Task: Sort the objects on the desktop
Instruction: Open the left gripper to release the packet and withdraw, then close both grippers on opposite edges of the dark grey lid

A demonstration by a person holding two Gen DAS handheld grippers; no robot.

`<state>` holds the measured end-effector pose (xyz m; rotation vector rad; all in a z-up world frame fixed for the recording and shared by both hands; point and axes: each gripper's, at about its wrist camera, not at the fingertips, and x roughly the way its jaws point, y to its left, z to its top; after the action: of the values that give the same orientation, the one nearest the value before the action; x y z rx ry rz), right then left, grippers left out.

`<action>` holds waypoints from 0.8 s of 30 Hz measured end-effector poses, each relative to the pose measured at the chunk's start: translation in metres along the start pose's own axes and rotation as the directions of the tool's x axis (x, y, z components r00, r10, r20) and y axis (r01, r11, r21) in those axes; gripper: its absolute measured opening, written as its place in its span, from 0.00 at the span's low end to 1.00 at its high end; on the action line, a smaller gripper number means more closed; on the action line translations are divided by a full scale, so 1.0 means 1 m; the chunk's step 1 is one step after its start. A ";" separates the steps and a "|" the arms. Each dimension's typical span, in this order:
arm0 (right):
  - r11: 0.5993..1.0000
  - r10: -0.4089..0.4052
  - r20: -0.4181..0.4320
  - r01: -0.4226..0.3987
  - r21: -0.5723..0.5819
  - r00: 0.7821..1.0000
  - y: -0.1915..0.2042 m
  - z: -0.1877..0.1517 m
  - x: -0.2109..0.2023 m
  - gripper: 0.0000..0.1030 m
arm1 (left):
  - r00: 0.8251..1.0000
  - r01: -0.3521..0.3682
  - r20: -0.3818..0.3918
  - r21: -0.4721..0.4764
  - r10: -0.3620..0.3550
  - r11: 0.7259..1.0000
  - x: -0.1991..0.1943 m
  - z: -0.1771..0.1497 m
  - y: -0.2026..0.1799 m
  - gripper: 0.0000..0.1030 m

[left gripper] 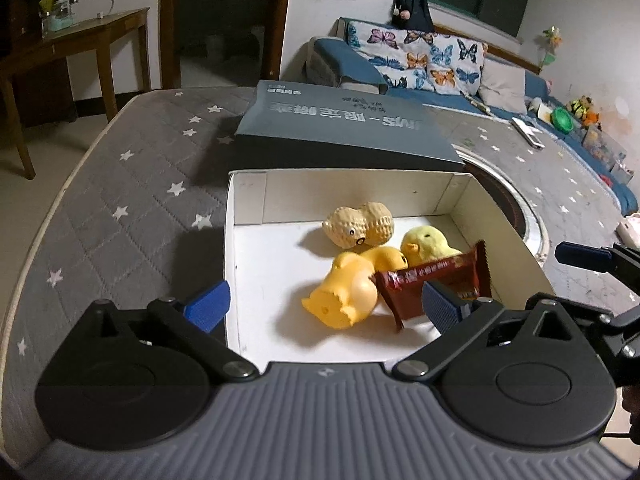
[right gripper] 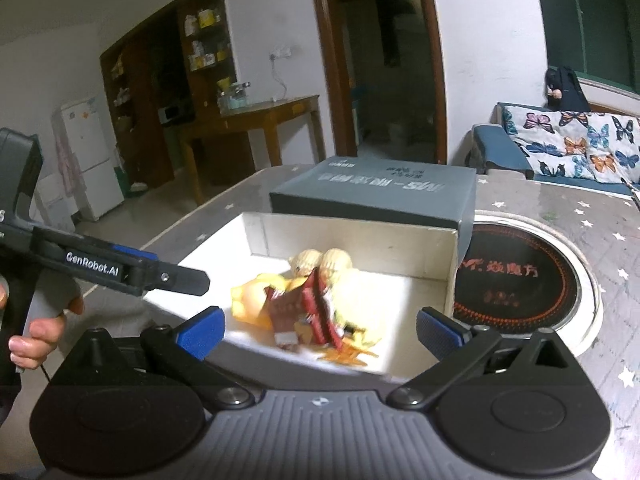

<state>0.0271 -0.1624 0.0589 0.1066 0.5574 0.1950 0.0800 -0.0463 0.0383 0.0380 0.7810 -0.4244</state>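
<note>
Hovering wide apart and empty, the left gripper (left gripper: 326, 306) frames the snack packet (left gripper: 434, 282) lying in the white box (left gripper: 248, 200).

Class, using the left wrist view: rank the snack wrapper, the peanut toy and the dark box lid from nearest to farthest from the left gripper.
From the left gripper:
1. Snack wrapper: in the white box, beside the right-hand finger.
2. Peanut toy: deeper in the box, near its back wall.
3. Dark box lid: behind the box, on the starred table cover.

A butterfly-print sofa (left gripper: 424, 60) and wooden side table (left gripper: 76, 40) stand behind the star-patterned tabletop (left gripper: 132, 184).
</note>
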 end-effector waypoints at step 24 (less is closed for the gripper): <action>0.983 -0.033 -0.065 0.044 0.179 0.997 -0.114 0.111 0.115 1.00 | 0.992 -0.120 -0.033 -0.037 0.119 0.992 0.113 0.140 0.057 0.99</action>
<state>0.1992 -0.2545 0.0759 0.2660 0.6374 0.1099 0.2676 -0.0602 0.0538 0.0549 0.8123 -0.2957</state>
